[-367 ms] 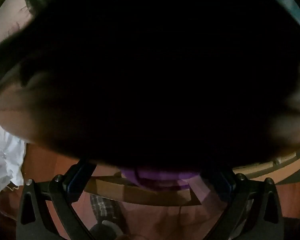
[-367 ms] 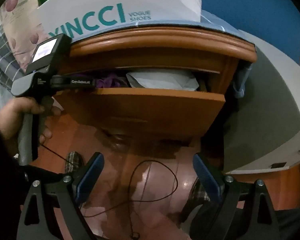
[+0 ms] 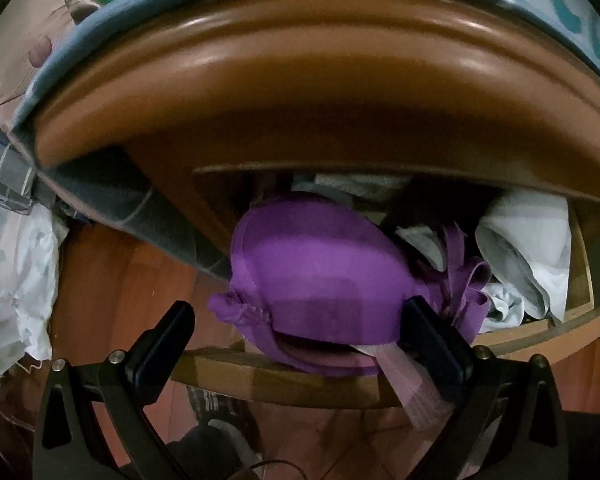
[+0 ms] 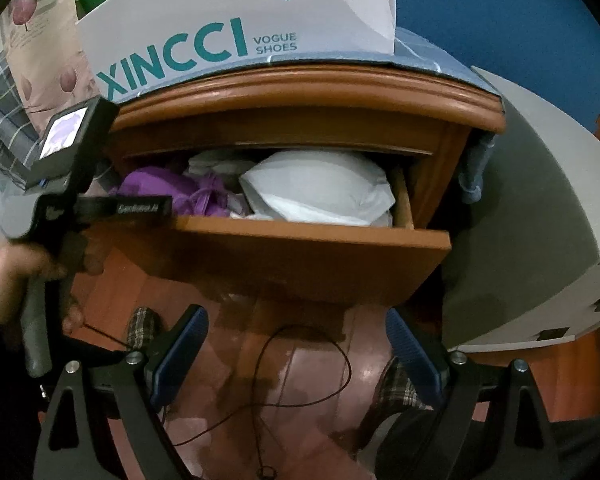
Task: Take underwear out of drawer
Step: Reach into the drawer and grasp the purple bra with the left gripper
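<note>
**Reaching for the purple bra, but nothing is gripped yet**

Looking at the left wrist view, the left gripper sits spread wide, with the purple bra bulging between its fingers at centre frame. The bra is half over the front edge of the open drawer. Its straps trail right into the white clothes, so I reckon a pull could drag those out too. Closing on just the padded cup might slip. The right gripper hangs wide and empty at lower centre, well away from the drawer.
</note>
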`<state>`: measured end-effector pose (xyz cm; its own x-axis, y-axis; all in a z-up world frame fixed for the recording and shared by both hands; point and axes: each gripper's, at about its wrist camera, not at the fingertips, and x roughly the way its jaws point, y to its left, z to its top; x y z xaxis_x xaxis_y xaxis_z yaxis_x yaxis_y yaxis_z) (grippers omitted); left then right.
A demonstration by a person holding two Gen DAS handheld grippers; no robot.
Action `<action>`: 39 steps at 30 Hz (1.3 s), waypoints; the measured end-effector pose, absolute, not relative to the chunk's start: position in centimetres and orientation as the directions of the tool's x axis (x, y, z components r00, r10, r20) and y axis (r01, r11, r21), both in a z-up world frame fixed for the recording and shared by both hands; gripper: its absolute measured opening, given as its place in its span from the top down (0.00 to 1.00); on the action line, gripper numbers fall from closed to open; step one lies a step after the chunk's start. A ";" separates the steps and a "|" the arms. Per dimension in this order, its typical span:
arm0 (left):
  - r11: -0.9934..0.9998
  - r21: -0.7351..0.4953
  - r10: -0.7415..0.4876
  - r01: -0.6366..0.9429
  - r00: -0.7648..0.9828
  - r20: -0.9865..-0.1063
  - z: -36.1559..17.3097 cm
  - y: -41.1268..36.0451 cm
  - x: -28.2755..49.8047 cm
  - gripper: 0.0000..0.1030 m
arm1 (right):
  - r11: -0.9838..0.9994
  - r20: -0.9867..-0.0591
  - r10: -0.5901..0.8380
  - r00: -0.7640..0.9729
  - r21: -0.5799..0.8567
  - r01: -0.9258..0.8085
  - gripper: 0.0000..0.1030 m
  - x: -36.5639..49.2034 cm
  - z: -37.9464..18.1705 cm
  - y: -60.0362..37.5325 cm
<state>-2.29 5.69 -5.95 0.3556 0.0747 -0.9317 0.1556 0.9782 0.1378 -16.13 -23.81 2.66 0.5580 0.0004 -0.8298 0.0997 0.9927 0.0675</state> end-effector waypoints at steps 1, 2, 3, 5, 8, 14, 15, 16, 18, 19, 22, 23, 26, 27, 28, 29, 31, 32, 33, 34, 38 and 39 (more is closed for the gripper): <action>0.978 0.140 0.076 0.156 0.360 -0.930 -6.0 5.6 -2.4 0.00 | 0.993 -0.830 -0.004 0.557 0.064 0.102 0.10 -16.2 2.7 -23.8; 0.978 0.141 0.077 0.152 0.364 -0.928 -6.0 5.6 -2.4 0.00 | 0.993 -0.831 -0.008 0.556 0.060 0.104 0.10 -16.2 2.7 -23.8; 0.977 0.139 0.068 0.160 0.383 -0.921 -4.4 5.8 -3.0 0.00 | 0.993 -0.832 -0.014 0.554 0.053 0.104 0.10 -16.2 2.6 -23.7; 0.978 0.120 0.037 0.168 0.430 -0.902 -3.3 6.2 -4.1 0.00 | 0.993 -0.832 -0.028 0.553 0.039 0.109 0.10 -16.3 2.7 -23.3; 0.976 0.114 0.039 0.187 0.362 -0.931 -2.6 5.0 -4.1 0.00 | 0.993 -0.831 -0.047 0.554 0.020 0.115 0.10 -15.9 2.8 -23.0; 0.971 0.122 0.046 0.206 0.341 -0.939 0.8 5.5 -6.7 0.00 | 0.991 -0.823 -0.086 0.562 -0.010 0.136 0.10 -16.0 2.9 -23.1; 0.970 0.116 0.040 0.211 0.336 -0.941 1.1 5.7 -7.5 0.00 | 0.990 -0.822 -0.090 0.562 -0.014 0.139 0.10 -16.0 2.9 -23.1; 0.964 0.167 0.080 0.208 0.371 -0.925 1.0 5.1 -8.4 0.00 | 0.990 -0.824 -0.097 0.559 -0.022 0.140 0.10 -16.1 2.9 -23.1; 0.955 0.217 0.117 0.203 0.415 -0.902 1.4 4.7 -10.0 0.00 | 0.990 -0.826 -0.101 0.555 -0.027 0.140 0.10 -16.0 2.8 -23.3; 0.956 0.216 0.114 0.200 0.424 -0.899 1.7 4.8 -10.8 0.00 | 0.990 -0.826 -0.102 0.555 -0.027 0.141 0.10 -16.0 2.8 -23.3; 0.950 0.254 0.143 0.184 0.467 -0.873 1.4 4.2 -12.5 0.00 | 0.989 -0.826 -0.102 0.554 -0.024 0.145 0.10 -15.9 2.9 -23.2; 0.950 0.252 0.138 0.183 0.479 -0.867 1.6 4.0 -12.6 0.00 | 0.989 -0.826 -0.104 0.554 -0.027 0.146 0.10 -15.9 2.9 -23.2; 0.950 0.245 0.121 0.192 0.496 -0.860 2.7 3.6 -12.1 0.00 | 0.989 -0.824 -0.111 0.555 -0.040 0.139 0.10 -15.8 2.9 -22.9; 0.960 0.193 0.068 0.204 0.498 -0.864 3.1 4.2 -12.1 0.01 | 0.990 -0.824 -0.112 0.556 -0.042 0.138 0.10 -15.8 2.8 -22.8; 0.965 0.140 0.009 0.221 0.507 -0.862 3.4 4.7 -12.4 0.01 | 0.990 -0.822 -0.111 0.558 -0.040 0.138 0.10 -15.8 2.8 -22.8; 0.970 0.084 -0.043 0.228 0.500 -0.865 3.6 5.2 -12.1 0.01 | 0.990 -0.821 -0.107 0.561 -0.037 0.135 0.10 -15.9 2.9 -23.0; 0.978 0.001 -0.112 0.208 0.532 -0.839 4.9 6.7 -12.4 0.01 | 0.990 -0.816 -0.104 0.569 -0.031 0.137 0.10 -16.1 3.0 -23.0; 0.982 -0.023 -0.128 0.187 0.573 -0.810 6.2 7.7 -13.0 0.01 | 0.990 -0.814 -0.104 0.571 -0.031 0.136 0.10 -16.2 3.0 -23.1; 0.986 -0.020 -0.115 0.164 0.594 -0.796 6.9 7.7 -12.8 0.01 | 0.990 -0.813 -0.106 0.572 -0.032 0.138 0.10 -16.2 3.0 -23.2; 0.989 -0.018 -0.104 0.149 0.597 -0.795 7.5 7.8 -11.8 0.01 | 0.990 -0.814 -0.106 0.571 -0.031 0.140 0.10 -16.1 2.9 -23.2; 0.992 -0.005 -0.072 0.127 0.535 -0.842 8.0 7.1 -9.0 0.01 | 0.992 -0.817 -0.090 0.569 -0.019 0.129 0.10 -15.8 2.8 -23.0; 0.991 -0.007 -0.076 0.132 0.522 -0.850 7.7 6.7 -8.6 0.00 | 0.992 -0.815 -0.089 0.572 -0.023 0.121 0.10 -15.8 2.8 -22.8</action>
